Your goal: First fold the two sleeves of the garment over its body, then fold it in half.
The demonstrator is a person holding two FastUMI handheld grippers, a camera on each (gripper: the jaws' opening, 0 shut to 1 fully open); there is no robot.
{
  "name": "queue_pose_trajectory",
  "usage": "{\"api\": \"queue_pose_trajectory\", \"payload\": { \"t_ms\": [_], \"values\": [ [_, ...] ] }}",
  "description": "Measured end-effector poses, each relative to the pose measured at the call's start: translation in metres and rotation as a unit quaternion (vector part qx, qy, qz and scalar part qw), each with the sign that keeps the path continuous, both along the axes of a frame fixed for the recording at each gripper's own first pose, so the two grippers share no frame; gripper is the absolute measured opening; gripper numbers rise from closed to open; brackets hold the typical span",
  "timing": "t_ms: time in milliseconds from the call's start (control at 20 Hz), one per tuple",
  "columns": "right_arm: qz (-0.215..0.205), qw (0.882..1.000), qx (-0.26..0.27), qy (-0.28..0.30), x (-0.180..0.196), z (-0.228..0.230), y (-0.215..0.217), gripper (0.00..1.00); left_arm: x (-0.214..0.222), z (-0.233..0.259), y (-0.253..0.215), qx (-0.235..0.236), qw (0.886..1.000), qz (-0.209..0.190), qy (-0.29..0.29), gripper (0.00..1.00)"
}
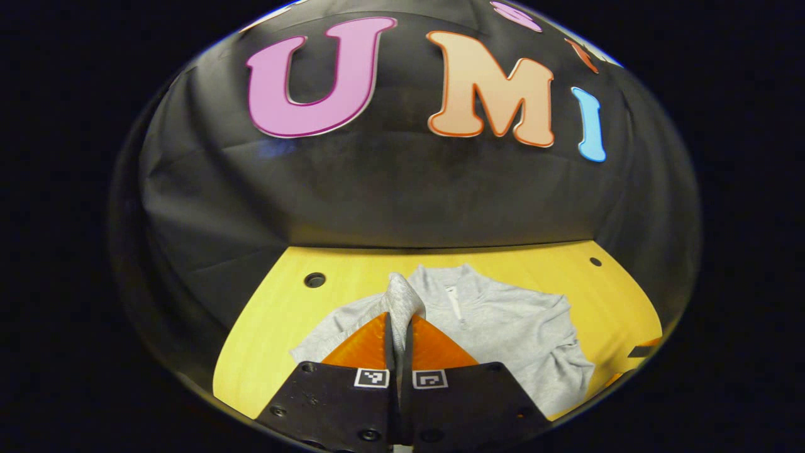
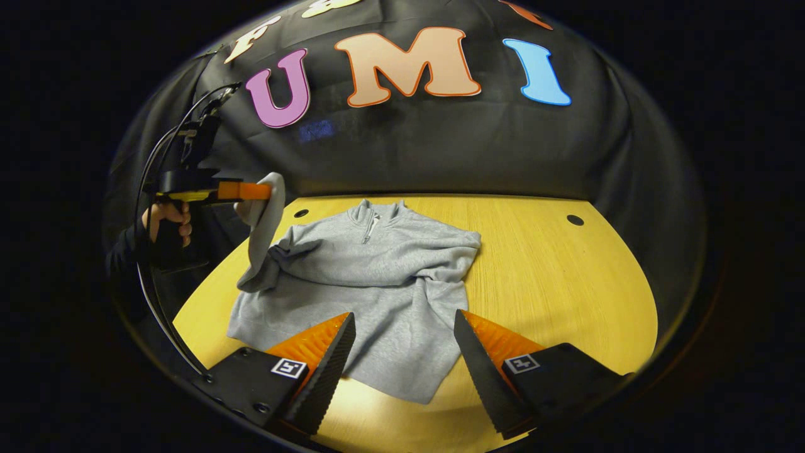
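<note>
On the yellow wooden table (image 2: 553, 283), backed by the black cloth wall (image 2: 440, 145), a grey zip-neck sweatshirt (image 2: 383, 277) lies spread out, collar toward the wall and hem toward the near edge. In the right gripper view its right sleeve (image 2: 449, 255) is already folded across the body, bunched into a ridge near the middle. The left sleeve (image 2: 264, 220) is up off the table, hanging in a drape from its cuff at the table's left edge.

That cuff is pinched in the left gripper (image 2: 261, 190), held aloft by a hand (image 2: 166, 223) in a dark sleeve, with a black cable (image 2: 148, 182) looping up behind it. From the left gripper view, the left gripper (image 1: 399, 327) has its fingers pressed together on the cuff, the grey cloth (image 1: 402, 299) poking up between them and hiding part of the collar behind.

The right gripper (image 2: 402, 330) hovers above the sweatshirt's lower body, fingers spread wide apart and gripping nothing, the grey fabric visible in the gap.

Smaller things: round dark holes in the tabletop, one near the left rear corner (image 2: 301, 213) beside the raised sleeve, one at the right rear (image 2: 575, 220), well apart from the garment.
</note>
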State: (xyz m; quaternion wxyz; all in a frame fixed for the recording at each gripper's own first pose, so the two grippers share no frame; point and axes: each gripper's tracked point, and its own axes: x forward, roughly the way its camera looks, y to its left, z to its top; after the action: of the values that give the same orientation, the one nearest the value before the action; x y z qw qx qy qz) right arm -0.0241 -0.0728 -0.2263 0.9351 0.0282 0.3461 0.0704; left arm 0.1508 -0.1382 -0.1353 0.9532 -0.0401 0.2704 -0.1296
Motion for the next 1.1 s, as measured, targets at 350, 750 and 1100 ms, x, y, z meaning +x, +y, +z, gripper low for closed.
{"api": "queue_pose_trajectory", "payload": {
  "t_ms": [350,750,1100],
  "values": [
    [-0.042,0.999,0.002,0.006,-0.038,0.0,-0.039,0.98,-0.003,0.016,-0.098,-0.016,0.997,-0.07,-0.012,0.0],
    [-0.092,0.996,-0.001,0.007,-0.075,0.004,-0.084,0.98,-0.007,-0.012,-0.174,0.007,0.992,-0.122,0.01,0.0],
    [-0.101,0.995,0.005,0.015,-0.081,-0.002,-0.098,0.95,-0.027,-0.066,-0.213,0.009,0.984,-0.159,0.074,0.07]
  ]
}}
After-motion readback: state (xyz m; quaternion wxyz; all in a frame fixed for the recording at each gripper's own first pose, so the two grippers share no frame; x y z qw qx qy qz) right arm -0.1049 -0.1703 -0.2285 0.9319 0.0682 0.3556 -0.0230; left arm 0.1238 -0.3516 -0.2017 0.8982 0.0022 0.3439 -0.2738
